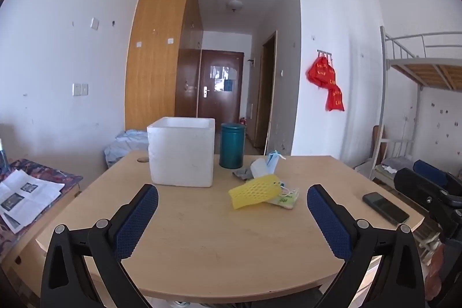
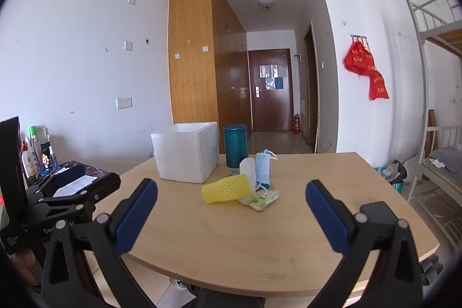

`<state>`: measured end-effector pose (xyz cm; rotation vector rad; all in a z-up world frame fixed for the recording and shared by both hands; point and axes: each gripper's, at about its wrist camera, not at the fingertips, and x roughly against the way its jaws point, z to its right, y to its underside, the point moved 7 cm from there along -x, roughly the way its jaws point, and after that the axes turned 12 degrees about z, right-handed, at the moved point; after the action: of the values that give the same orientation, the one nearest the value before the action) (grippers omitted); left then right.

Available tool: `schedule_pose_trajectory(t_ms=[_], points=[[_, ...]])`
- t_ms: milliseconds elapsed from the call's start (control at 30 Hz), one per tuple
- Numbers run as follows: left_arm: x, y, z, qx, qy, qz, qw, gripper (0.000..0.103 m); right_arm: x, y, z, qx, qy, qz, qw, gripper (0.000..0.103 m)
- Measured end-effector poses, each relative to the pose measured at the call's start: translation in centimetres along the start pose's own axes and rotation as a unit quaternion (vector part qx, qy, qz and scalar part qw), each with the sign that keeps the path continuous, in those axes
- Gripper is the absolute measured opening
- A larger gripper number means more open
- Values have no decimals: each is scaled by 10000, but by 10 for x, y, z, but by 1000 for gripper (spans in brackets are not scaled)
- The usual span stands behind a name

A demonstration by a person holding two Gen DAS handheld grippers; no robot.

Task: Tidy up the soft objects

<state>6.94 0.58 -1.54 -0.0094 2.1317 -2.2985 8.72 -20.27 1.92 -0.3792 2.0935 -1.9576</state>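
Observation:
A yellow foam net sleeve [image 1: 254,191] [image 2: 226,188] lies mid-table on a small green-and-white packet [image 1: 286,198] [image 2: 261,199]. Behind it are a blue face mask [image 1: 273,160] [image 2: 263,166], a white soft pouch [image 1: 258,168] [image 2: 247,171] and a grey cloth [image 1: 242,173]. A white foam box [image 1: 182,153] [image 2: 186,152], open on top, stands behind to the left. My left gripper [image 1: 232,202] is open and empty above the near table. My right gripper [image 2: 231,199] is open and empty too, also short of the pile.
A teal canister [image 1: 232,145] [image 2: 235,145] stands right of the box. A black phone [image 1: 385,207] lies at the table's right edge. Papers [image 1: 23,197] and bottles [image 2: 34,152] sit on a side surface at left. A bunk bed [image 1: 424,68] stands at right.

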Motion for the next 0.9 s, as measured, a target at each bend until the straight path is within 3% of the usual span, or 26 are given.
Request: schedule_pose_trajectory(t_ms=[233, 900], points=[[6, -2, 6, -206, -3, 102, 9997, 103, -4, 2, -1, -22, -17, -65, 10000, 103], [3, -3, 7, -214, 32, 81, 9997, 103, -4, 5, -4, 62, 5, -61, 10000, 103]])
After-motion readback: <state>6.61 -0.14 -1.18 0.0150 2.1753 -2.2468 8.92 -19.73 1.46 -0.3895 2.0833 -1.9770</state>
